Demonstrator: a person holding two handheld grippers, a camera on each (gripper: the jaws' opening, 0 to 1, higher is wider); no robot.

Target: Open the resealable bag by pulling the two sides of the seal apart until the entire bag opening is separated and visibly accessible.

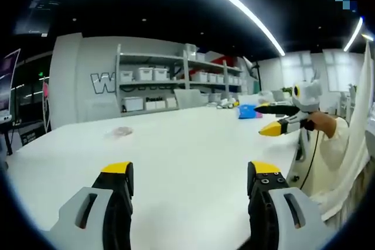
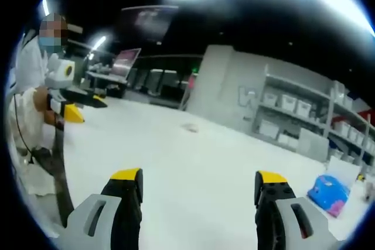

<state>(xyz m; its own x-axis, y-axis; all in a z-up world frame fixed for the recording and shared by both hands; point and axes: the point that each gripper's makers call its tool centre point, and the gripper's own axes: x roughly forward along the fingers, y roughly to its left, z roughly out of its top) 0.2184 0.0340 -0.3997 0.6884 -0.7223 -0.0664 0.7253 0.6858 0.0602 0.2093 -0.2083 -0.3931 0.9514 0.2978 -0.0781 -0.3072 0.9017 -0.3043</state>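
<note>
Both wide open and empty, with bag [image 1: 119, 132] lying flat far ahead on table [image 1: 193, 156], nearer left gripper [image 1: 190, 178] than right gripper [image 2: 199, 187].

Each tool is built of grey housings with black jaws capped in yellow: left tool [image 1: 190, 174], right tool [image 2: 199, 182]. Screws are seen on one jaw.

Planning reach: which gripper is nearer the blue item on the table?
Right. The blue item lies close by the right gripper, off its right jaw. The left gripper faces it from far across the table.
</note>
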